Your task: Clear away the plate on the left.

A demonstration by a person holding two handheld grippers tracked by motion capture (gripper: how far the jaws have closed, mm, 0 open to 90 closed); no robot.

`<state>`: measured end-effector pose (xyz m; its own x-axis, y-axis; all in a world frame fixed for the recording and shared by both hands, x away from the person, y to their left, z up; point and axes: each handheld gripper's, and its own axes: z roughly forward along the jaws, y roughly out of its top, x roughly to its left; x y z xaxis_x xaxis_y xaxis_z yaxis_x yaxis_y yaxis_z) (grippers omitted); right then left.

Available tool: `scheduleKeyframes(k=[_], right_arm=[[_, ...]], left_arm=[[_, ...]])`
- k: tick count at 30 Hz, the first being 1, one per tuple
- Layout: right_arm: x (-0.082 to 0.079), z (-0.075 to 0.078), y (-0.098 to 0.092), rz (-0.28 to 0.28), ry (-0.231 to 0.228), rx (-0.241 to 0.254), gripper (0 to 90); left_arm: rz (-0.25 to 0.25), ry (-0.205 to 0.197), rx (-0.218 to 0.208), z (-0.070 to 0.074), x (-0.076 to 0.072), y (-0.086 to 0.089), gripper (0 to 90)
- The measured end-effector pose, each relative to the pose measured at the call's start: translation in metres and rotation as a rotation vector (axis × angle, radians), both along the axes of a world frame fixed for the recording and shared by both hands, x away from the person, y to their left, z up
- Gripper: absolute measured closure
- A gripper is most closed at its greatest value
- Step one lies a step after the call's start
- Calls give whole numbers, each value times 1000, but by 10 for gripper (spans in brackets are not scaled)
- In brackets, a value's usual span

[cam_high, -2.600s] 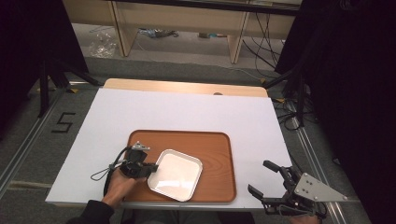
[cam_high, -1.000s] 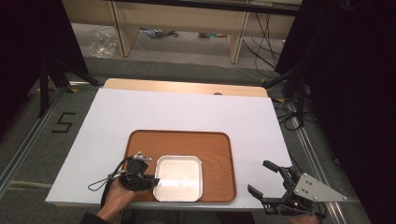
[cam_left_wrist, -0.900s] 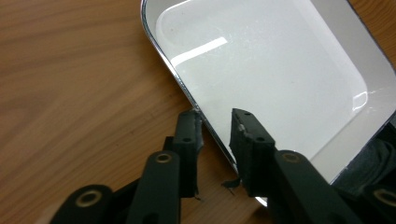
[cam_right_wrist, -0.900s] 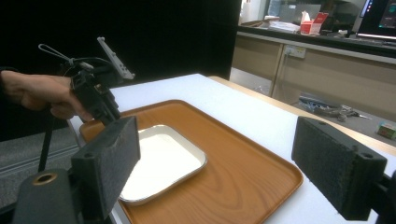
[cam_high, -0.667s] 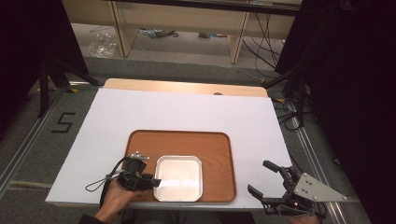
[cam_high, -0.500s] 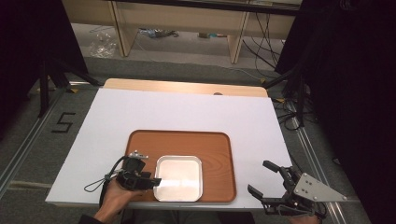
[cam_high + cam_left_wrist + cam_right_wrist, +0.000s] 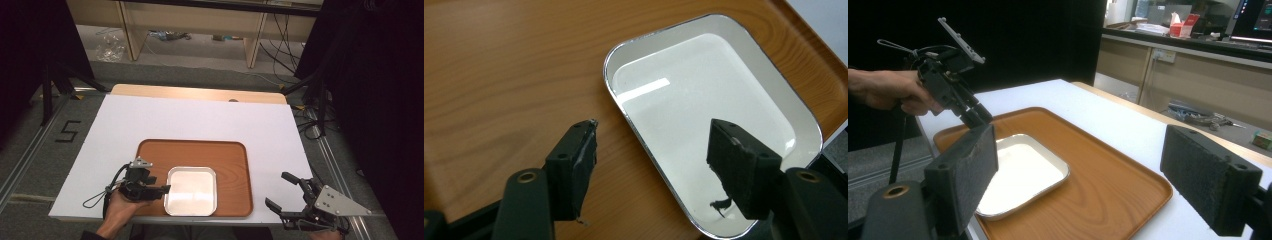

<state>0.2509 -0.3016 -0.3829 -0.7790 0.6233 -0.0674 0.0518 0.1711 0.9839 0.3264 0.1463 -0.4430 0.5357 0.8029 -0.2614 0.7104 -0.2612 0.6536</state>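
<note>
A shallow square metal pan [image 7: 191,191] lies flat in the front middle of a wooden tray [image 7: 235,160]. My left gripper [image 7: 162,189] is held low at the pan's left edge and is open. In the left gripper view its jaws straddle the pan's rim [image 7: 624,107], one over bare wood [image 7: 499,75] and one over the pan [image 7: 704,95], touching nothing. My right gripper [image 7: 278,190] hangs open at the table's front right corner, clear of the tray. The right gripper view shows the pan [image 7: 1023,170], the tray [image 7: 1108,185] and the left gripper [image 7: 975,112] in a hand [image 7: 888,90].
The tray sits on a white table cover [image 7: 200,120] with a wooden strip [image 7: 200,93] along the far edge. Cables [image 7: 310,125] lie on the floor to the right, and low shelves [image 7: 200,20] stand behind. A "5" mark [image 7: 69,131] is on the left floor.
The pan, earlier turned at an angle, now lies square to the tray and nearer its front edge. The left gripper has drawn back slightly to the left. The right gripper has not moved.
</note>
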Motion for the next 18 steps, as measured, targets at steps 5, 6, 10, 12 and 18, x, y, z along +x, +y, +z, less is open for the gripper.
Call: scheduleKeyframes(k=[5, 6, 10, 12, 18], right_arm=[[0, 0, 0, 1, -1, -5, 161], [0, 0, 0, -2, 1, -5, 160], [0, 0, 0, 2, -3, -1, 161], [0, 0, 0, -14, 1, -8, 161], [0, 0, 0, -12, 2, -9, 161]], left_arm=[[-8, -37, -1, 6, -1, 6, 345], [4, -48, -9, 6, -2, 6, 345], [23, -69, -21, 10, -3, 11, 340], [42, -89, -38, 13, -4, 12, 332], [89, -163, -65, 20, -8, 17, 285]])
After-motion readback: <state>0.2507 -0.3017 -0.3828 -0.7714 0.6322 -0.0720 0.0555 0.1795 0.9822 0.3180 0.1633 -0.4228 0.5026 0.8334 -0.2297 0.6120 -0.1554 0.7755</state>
